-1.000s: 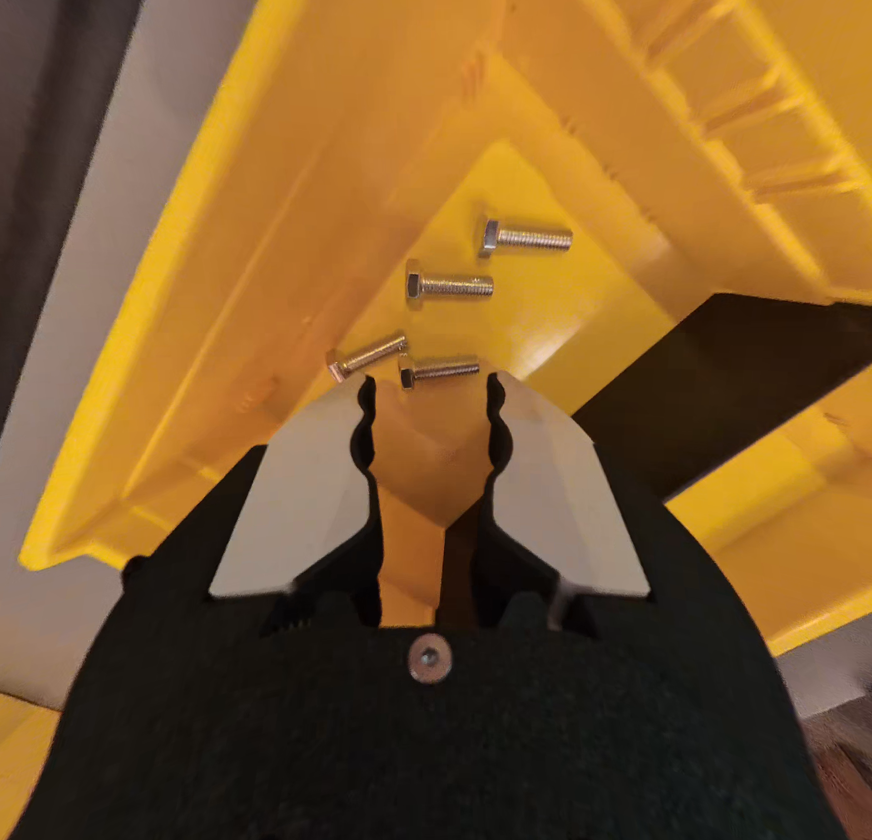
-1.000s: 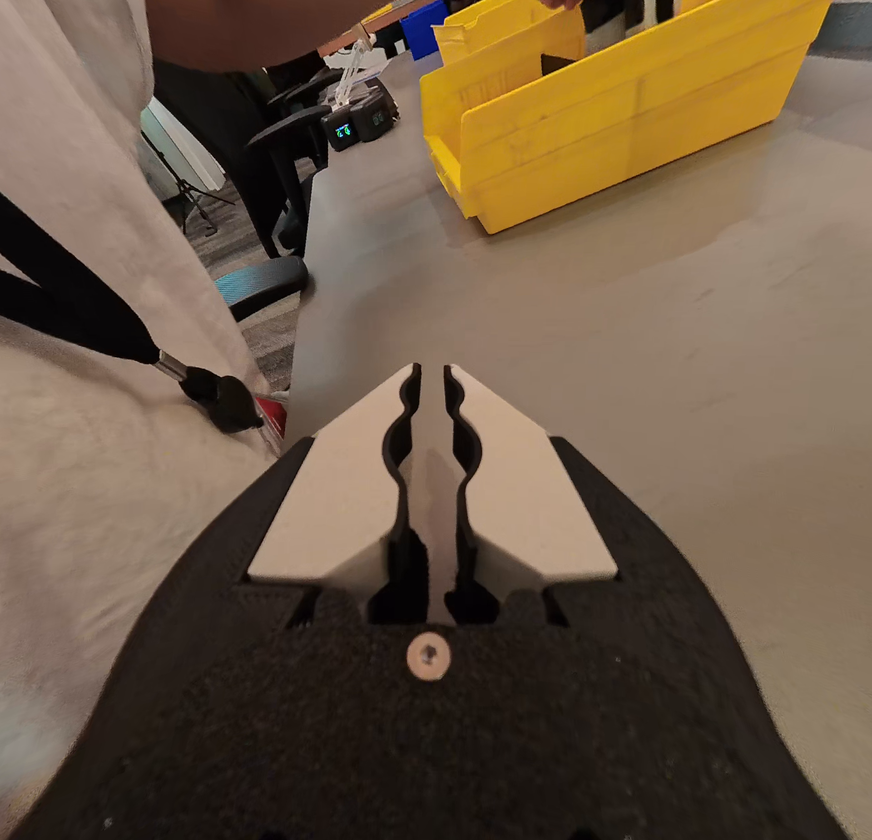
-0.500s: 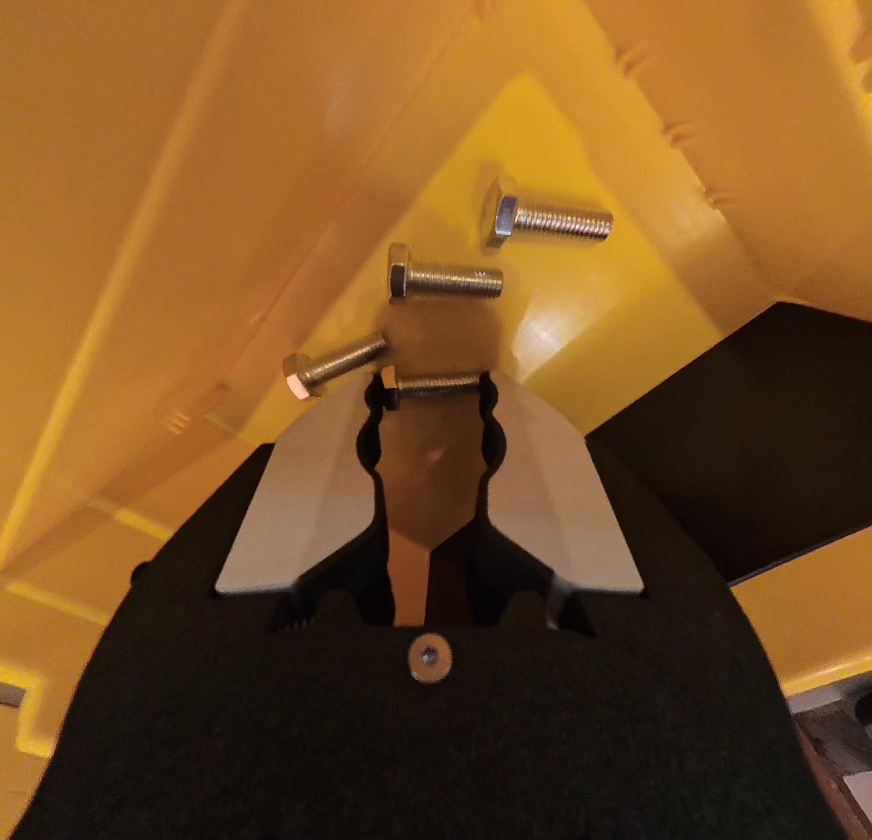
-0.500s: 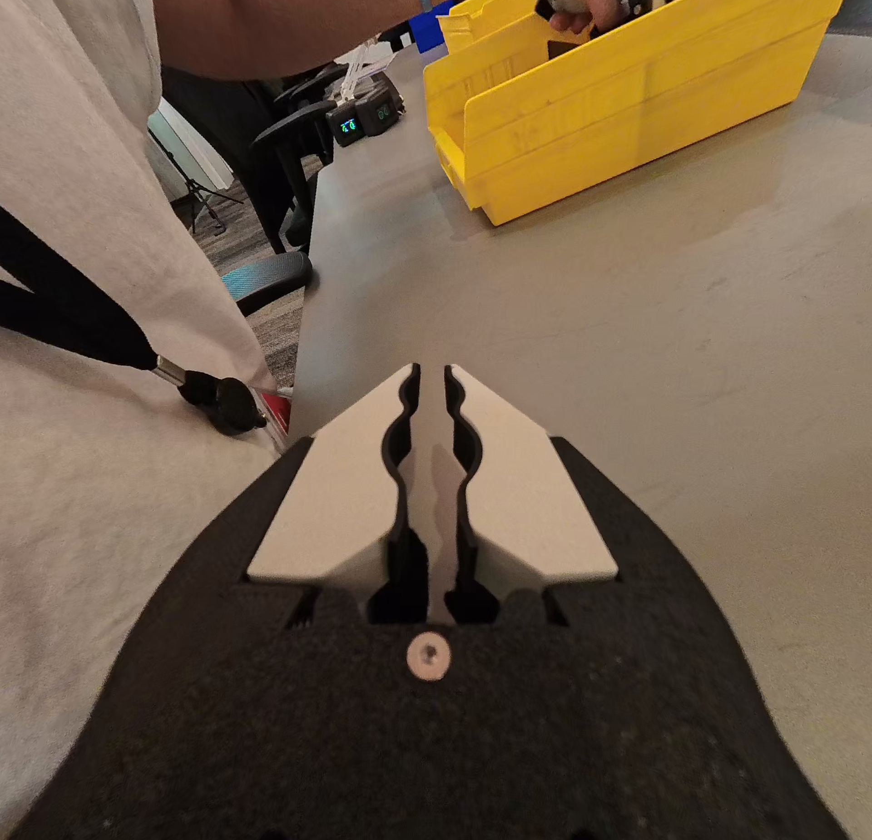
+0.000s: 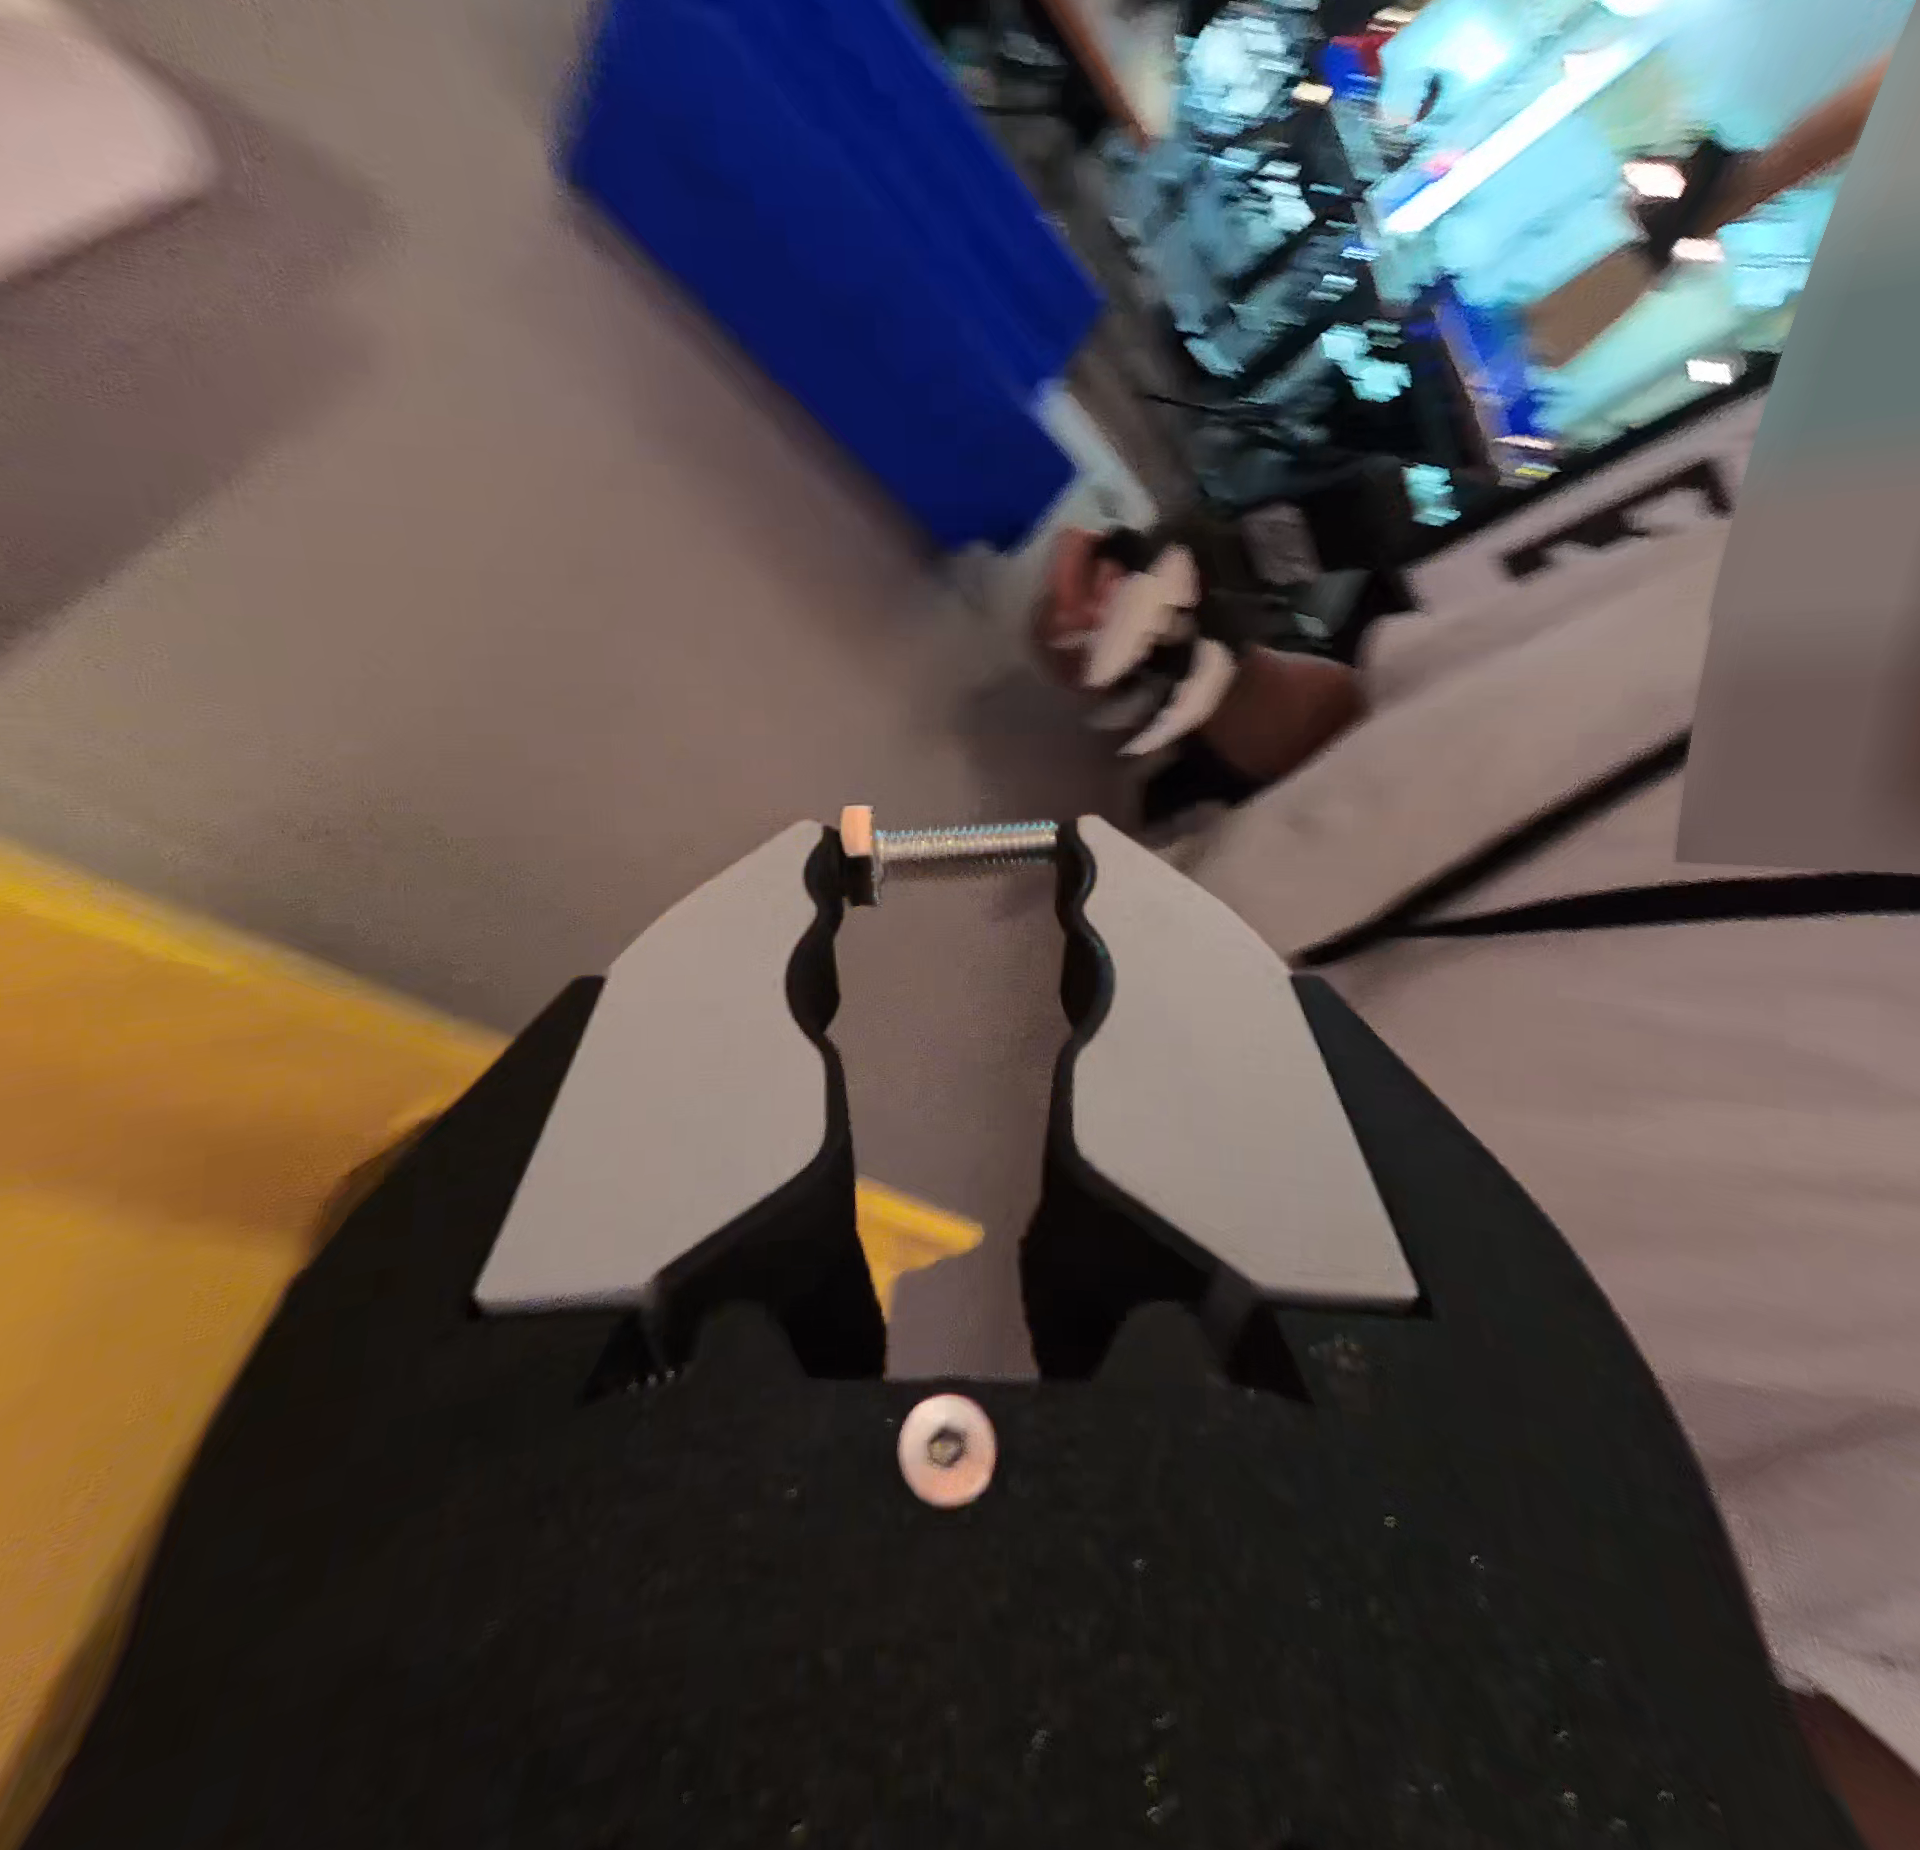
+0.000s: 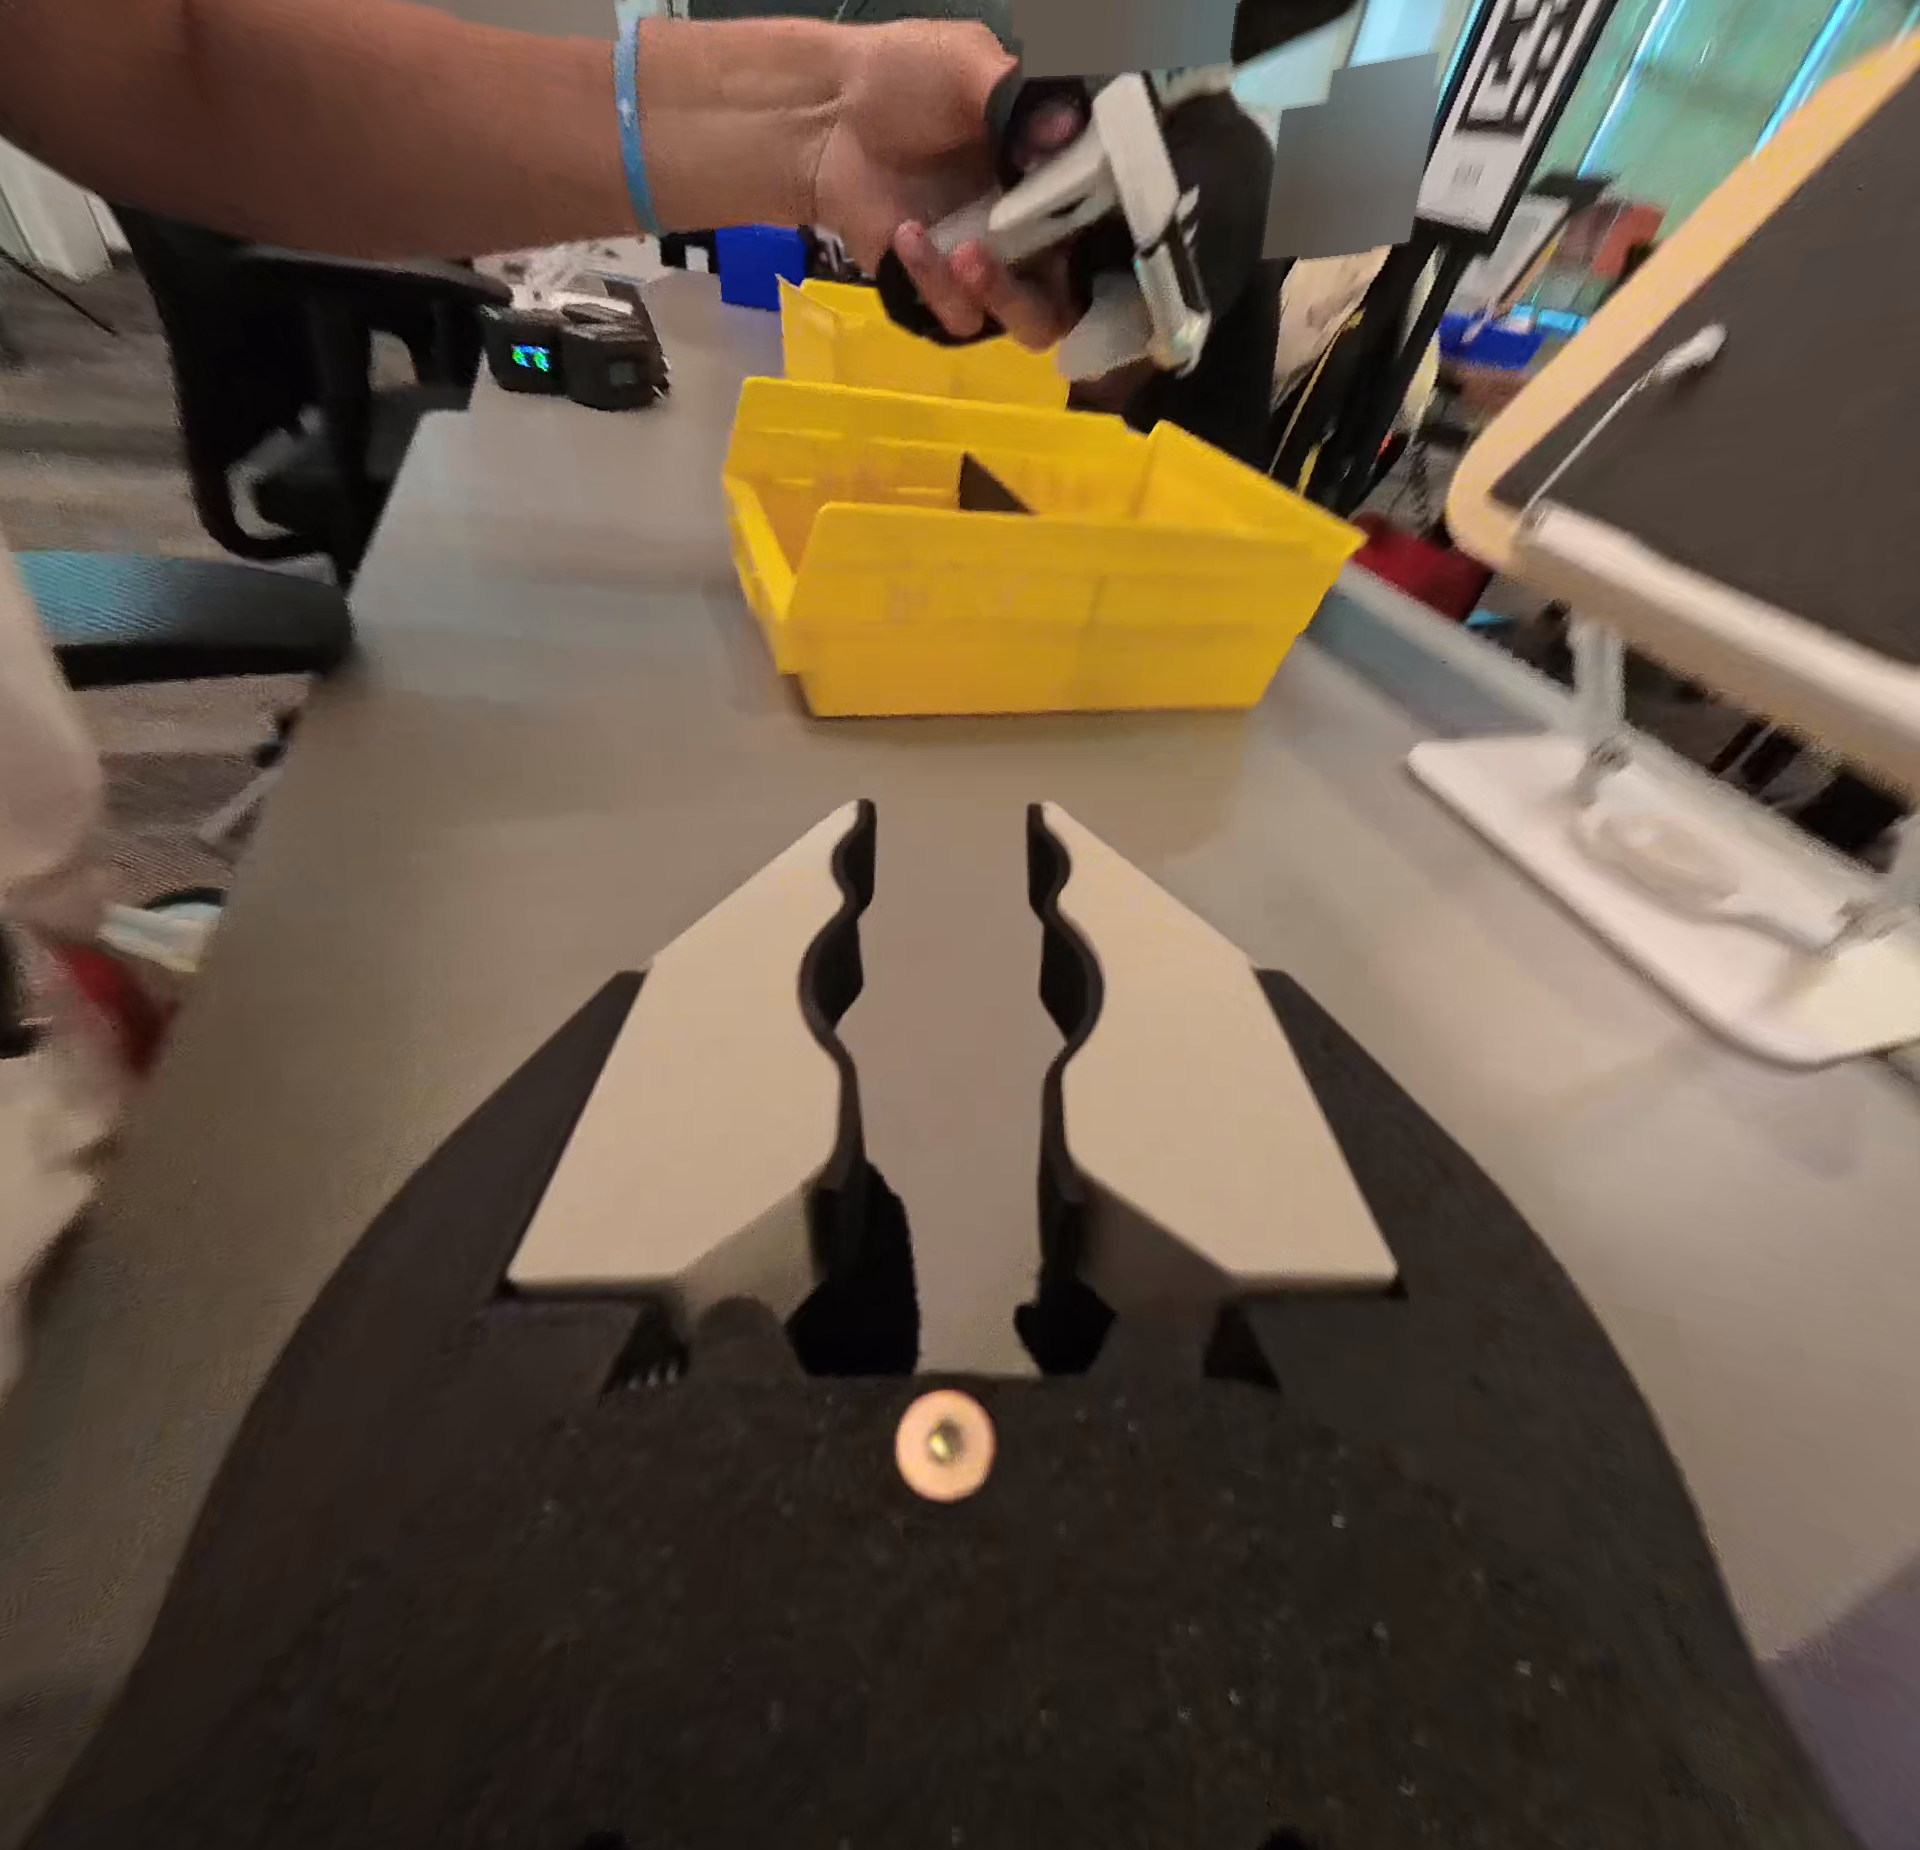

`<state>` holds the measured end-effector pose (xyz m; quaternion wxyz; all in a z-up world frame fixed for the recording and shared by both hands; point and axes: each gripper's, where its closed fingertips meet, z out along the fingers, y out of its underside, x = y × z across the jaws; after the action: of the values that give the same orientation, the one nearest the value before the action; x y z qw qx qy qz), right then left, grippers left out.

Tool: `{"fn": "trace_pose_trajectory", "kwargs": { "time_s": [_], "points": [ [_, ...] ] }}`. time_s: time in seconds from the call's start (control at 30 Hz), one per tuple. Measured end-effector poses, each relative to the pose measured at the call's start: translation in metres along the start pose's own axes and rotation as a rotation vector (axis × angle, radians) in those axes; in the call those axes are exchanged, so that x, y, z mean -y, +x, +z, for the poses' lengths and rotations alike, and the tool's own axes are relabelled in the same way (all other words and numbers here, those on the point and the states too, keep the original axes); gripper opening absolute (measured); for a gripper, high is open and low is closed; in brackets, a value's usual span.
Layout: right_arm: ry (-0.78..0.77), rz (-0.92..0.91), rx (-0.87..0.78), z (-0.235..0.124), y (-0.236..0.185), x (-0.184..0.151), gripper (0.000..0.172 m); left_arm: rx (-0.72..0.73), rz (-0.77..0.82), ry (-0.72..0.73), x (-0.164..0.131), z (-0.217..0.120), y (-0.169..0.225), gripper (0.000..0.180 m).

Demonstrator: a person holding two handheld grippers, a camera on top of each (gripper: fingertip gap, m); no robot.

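Silver bolt (image 5: 951,850), yellow bin (image 6: 1039,605).

One silver bolt (image 5: 956,851), two grippers. Two yellow bins (image 6: 1039,637) stand on the table (image 6: 582,761). One blue bin (image 5: 831,221).

yellow bin (image 6: 1039,616) ahead, bare tabletop (image 6: 582,761) before it

The left gripper (image 5: 951,850) is lifted clear of the table, its two fingertips pressed end-on against a small silver bolt (image 5: 940,853) that spans the gap between them: head against one pad, threaded tip against the other. The person's left hand (image 6: 914,179) wraps its handle, forearm stretched across the far side, a blue band at the wrist. The right gripper (image 6: 951,834) hovers low over the near part of the table, jaws parted and bare.
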<state>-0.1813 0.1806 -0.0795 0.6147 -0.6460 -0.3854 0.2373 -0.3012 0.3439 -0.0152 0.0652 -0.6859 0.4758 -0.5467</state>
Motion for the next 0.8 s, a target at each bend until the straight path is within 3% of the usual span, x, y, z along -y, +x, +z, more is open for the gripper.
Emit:
{"fn": "trace_pose_trajectory", "kwargs": {
  "time_s": [0.13,0.3,0.8],
  "points": [
    [0.059,-0.110,0.042,0.020,0.015,0.035,0.029,-0.295,-0.069,-0.124,-0.007,0.052,0.058,0.039],
    [0.112,-0.227,0.072,0.044,0.017,0.059,0.030,-0.454,-0.136,-0.240,-0.016,0.101,0.091,0.039],
    [0.121,-0.220,0.048,0.047,0.015,0.053,0.017,-0.563,-0.194,-0.244,-0.029,0.137,0.098,0.039]
  ]
}}
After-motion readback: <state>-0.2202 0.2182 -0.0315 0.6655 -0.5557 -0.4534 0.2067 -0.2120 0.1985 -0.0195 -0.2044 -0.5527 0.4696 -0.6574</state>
